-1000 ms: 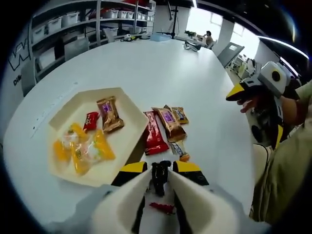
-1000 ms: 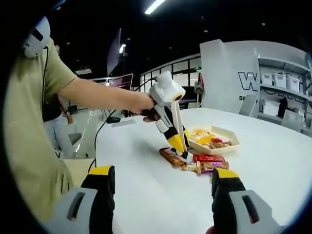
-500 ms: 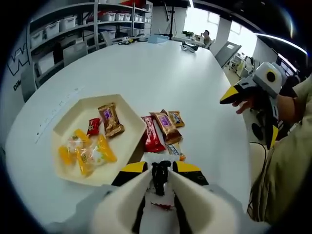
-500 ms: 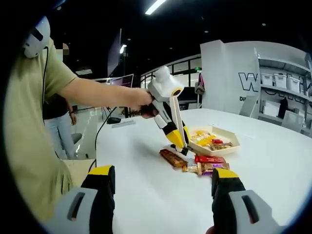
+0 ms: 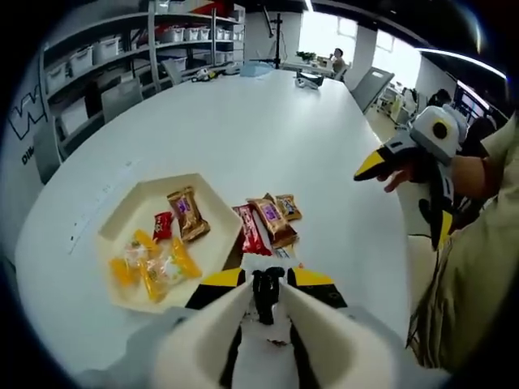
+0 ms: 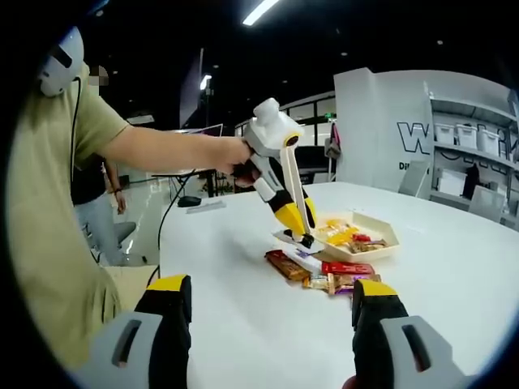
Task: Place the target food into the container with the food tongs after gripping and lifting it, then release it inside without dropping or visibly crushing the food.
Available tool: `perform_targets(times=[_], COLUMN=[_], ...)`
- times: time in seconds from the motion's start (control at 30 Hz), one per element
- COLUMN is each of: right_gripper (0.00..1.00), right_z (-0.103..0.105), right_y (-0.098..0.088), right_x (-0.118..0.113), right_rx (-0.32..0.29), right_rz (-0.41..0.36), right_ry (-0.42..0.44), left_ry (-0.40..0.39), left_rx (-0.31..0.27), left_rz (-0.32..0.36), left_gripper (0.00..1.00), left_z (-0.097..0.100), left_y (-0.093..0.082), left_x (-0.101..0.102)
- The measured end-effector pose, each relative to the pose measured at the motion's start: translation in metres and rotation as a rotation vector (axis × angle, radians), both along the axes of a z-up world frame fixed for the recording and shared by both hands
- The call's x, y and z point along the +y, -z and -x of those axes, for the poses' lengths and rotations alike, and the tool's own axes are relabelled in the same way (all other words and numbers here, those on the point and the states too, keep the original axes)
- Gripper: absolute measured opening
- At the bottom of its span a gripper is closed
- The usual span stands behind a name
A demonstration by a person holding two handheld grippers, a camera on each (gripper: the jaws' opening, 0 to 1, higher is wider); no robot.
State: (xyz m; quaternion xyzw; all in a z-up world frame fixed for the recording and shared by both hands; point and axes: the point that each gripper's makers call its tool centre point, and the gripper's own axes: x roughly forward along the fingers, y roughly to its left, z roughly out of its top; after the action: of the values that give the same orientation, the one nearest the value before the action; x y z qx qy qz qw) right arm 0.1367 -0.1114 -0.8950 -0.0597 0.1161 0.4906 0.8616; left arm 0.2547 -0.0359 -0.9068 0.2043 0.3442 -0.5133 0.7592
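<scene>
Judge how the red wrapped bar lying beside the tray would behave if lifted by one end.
The red wrapped bar looks flat and slim, so probably light. Its glossy wrapper suggests it may slip. Unlikely to roll; whether it stays rigid can't be told.

Khaki short sleeve (image 6: pixel 89 121), white-yellow-black tongs (image 6: pixel 296 231)

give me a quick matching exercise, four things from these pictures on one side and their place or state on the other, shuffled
Things:
1. red snack bar
2. yellow candies
3. left hand-held gripper
4. right hand-held gripper

Place or state:
A. inside the cream tray
B. jaws wide apart, nothing between them
C. on the white table, just outside the tray
D. raised above the table with a small white wrapped snack hanging from its tip

Pairs: 1-C, 2-A, 3-D, 4-B
</scene>
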Motion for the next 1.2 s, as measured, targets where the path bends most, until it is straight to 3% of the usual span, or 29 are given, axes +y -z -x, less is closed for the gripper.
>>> perform_targets(times=[0.7, 1.2], right_gripper=[0.81, 0.82], right_z=[-0.002, -0.006], right_y=[-0.003, -0.005], right_x=[-0.007, -0.013], right_rx=[-0.005, -0.006], right_rz=[-0.005, -0.003], right_ry=[0.023, 0.038], left_ry=[-0.001, -0.025], left_rx=[-0.049, -0.075], left_rz=[0.012, 0.001], left_gripper=[0.2, 0.2], left_z=[-0.018, -0.047], left_y=[-0.031, -0.043], left_x=[-0.002, 0.004])
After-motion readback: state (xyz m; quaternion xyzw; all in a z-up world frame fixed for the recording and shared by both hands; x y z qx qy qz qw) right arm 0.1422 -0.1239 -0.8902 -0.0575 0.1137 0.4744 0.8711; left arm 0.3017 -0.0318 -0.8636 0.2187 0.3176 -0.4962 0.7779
